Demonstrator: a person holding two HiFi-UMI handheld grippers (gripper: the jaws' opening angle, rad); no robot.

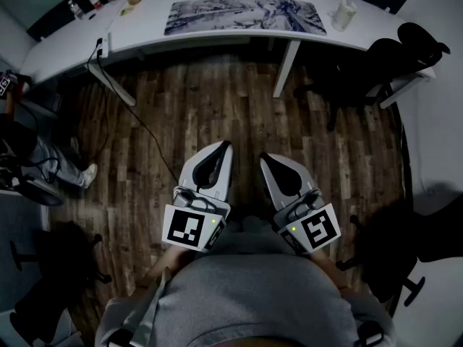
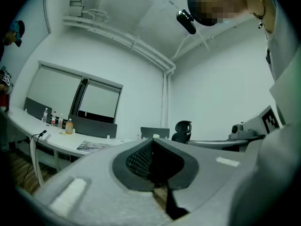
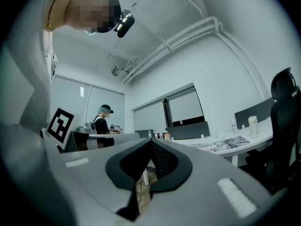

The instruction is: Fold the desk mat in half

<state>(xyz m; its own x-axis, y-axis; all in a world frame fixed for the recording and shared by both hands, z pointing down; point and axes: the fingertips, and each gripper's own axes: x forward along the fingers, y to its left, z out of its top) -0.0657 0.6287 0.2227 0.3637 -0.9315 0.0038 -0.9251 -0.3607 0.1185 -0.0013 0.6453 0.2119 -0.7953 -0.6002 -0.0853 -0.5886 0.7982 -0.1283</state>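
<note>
Desk mat (image 1: 246,16): flat on the white bench (image 1: 145,38), far off. Likely thin, soft, light (floppy once lifted); best pinched at two corners of one edge. Left gripper (image 1: 225,145) and right gripper (image 1: 263,158) fingers together, empty.

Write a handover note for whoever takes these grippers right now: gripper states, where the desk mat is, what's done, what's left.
Left gripper: shut, empty, held near the body over the floor.
Right gripper: shut, empty, beside it.
Desk mat: flat and unfolded on the white desk ahead, apart from both grippers.
Done: nothing yet.
Left: step up to the desk, grip the mat's edge, fold it in half.
</note>
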